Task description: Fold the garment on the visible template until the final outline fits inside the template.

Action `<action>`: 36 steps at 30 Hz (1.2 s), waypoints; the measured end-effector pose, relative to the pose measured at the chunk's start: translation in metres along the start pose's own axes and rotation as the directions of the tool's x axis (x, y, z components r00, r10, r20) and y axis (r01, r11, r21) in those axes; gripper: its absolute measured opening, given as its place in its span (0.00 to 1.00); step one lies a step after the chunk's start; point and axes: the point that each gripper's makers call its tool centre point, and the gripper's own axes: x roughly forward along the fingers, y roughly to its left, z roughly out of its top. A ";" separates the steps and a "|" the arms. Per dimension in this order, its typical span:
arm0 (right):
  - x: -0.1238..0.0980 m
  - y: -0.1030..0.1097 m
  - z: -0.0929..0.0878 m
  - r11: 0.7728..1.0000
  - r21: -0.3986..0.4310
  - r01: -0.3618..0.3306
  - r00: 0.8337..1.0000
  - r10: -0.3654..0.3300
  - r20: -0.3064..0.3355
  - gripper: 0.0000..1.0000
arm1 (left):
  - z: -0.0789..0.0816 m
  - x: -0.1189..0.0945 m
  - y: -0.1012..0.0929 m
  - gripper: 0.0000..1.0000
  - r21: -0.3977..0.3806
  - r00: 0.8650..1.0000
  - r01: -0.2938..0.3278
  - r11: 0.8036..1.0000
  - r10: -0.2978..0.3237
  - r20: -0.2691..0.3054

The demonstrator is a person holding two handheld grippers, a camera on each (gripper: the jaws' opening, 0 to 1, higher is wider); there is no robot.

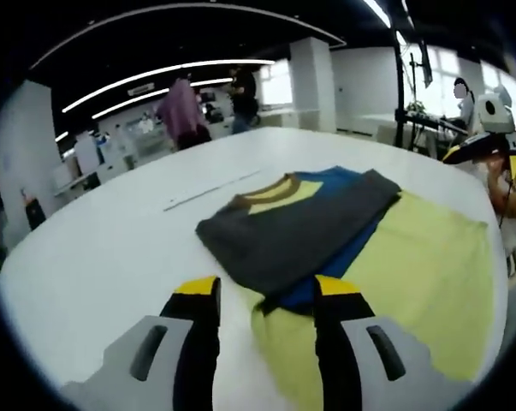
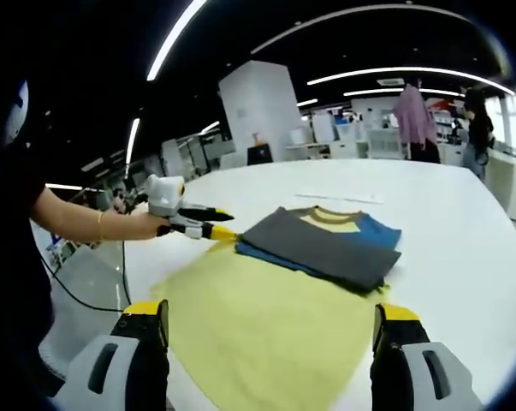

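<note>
A folded T-shirt (image 1: 300,229), grey on top with blue beneath and a yellow collar, lies on the far part of a pale yellow template sheet (image 1: 429,274). In the left gripper view my left gripper (image 1: 266,295) is open, and the shirt's near corner lies just ahead between its jaws. The right gripper view shows the shirt (image 2: 326,244) on the template (image 2: 258,317), with the left gripper (image 2: 223,231), held by a hand, at the shirt's left corner. My right gripper (image 2: 270,321) is wide open above the template's near part, holding nothing. It also appears at the edge as the right gripper (image 1: 476,150).
Everything rests on a large round white table (image 1: 112,248). A thin pale strip (image 1: 210,193) lies on it beyond the shirt, seen too as the strip (image 2: 339,197). People (image 1: 182,110) stand far behind the table. A black stand (image 1: 400,86) rises at the right.
</note>
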 end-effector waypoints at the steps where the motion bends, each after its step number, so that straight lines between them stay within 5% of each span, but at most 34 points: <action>1: 0.000 -0.001 0.000 1.000 0.000 0.001 1.000 -0.001 -0.001 0.99 | -0.001 0.000 0.000 0.33 -0.001 1.000 0.002 1.000 -0.002 -0.003; 8: 0.000 -0.002 -0.002 1.000 0.006 0.004 1.000 -0.004 -0.002 0.98 | -0.016 0.006 0.001 0.18 0.017 0.997 -0.009 1.000 0.010 -0.077; 13: 0.000 -0.003 -0.003 1.000 0.012 0.010 1.000 -0.010 -0.002 0.98 | -0.016 0.013 0.002 0.08 0.014 0.997 -0.008 1.000 0.009 -0.073; 19: 0.002 -0.004 -0.002 1.000 0.006 0.015 1.000 -0.015 -0.007 0.98 | -0.024 0.017 0.006 0.03 0.027 0.994 -0.020 0.999 0.023 -0.111; 25: 0.003 -0.006 -0.003 1.000 0.012 0.021 1.000 -0.021 -0.004 0.98 | -0.024 0.015 0.009 0.00 -0.007 0.995 -0.027 1.000 0.027 -0.092; 31: 0.006 -0.003 -0.004 1.000 0.015 0.015 1.000 -0.015 -0.005 0.98 | -0.017 0.011 0.013 0.00 -0.119 0.999 -0.035 0.992 0.033 -0.021; 36: 0.007 -0.004 -0.003 1.000 0.015 0.016 1.000 -0.016 -0.006 0.98 | -0.017 0.009 0.017 0.00 -0.264 0.999 -0.028 0.964 0.036 0.028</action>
